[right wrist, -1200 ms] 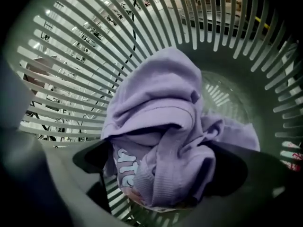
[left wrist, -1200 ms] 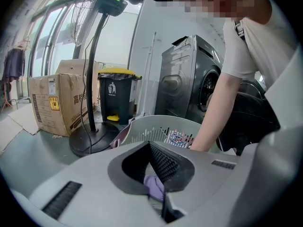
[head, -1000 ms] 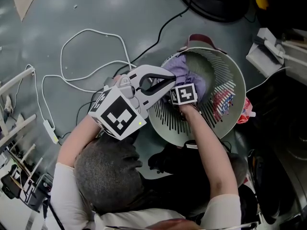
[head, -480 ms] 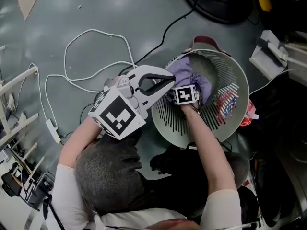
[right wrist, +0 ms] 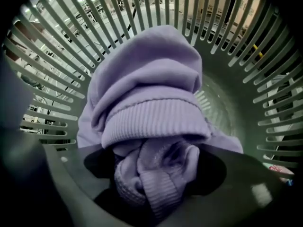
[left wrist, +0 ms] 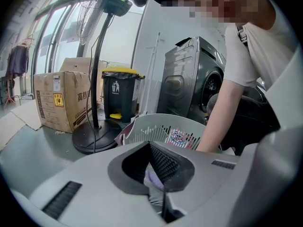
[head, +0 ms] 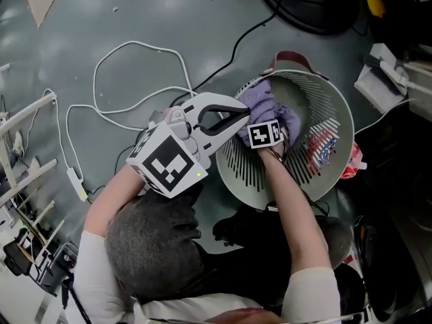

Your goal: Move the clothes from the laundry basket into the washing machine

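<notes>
Your right tool point(right wrist: 156, 188) has sunk into the grey slatted laundry basket point(head: 331, 100), jaws closing in, pinching the lilac knitted sweater point(right wrist: 151, 79); lift next.

A smooth grey-green floor point(head: 81, 19) fills the head view, with a looped white cable point(head: 138, 43) lying at ten o'clock and a thin black cable point(head: 233, 46) at twelve. In the left gripper view a brown cardboard box point(left wrist: 59, 103) stands at nine o'clock, just beside a black round-based fan stand point(left wrist: 94, 137). Tall daylit windows point(left wrist: 52, 37) show at ten.
</notes>
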Available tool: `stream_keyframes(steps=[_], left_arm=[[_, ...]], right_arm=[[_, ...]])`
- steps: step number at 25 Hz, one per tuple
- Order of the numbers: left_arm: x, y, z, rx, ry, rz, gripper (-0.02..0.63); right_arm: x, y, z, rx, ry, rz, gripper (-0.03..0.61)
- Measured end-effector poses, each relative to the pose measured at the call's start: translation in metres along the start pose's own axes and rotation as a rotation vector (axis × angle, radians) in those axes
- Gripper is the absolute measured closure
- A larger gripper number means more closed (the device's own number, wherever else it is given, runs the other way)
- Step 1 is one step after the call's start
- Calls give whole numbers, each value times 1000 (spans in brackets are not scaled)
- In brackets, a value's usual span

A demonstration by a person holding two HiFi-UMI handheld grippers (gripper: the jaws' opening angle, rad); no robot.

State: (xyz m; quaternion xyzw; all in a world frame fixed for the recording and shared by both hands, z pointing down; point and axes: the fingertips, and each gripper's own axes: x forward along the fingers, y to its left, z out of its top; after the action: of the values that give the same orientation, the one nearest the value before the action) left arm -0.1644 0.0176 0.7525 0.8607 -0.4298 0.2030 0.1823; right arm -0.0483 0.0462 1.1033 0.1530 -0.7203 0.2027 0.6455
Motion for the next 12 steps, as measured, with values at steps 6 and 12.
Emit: stream_keyframes(steps=[6, 12], left_arm=[[-2, -2, -1, 5, 4, -5, 607], [-4, 0, -4, -5, 8, 1, 609]], right_arm=[[-5, -11, -2, -18, 10, -3, 291], [-15, -16, -5, -61, 16, -1, 376]])
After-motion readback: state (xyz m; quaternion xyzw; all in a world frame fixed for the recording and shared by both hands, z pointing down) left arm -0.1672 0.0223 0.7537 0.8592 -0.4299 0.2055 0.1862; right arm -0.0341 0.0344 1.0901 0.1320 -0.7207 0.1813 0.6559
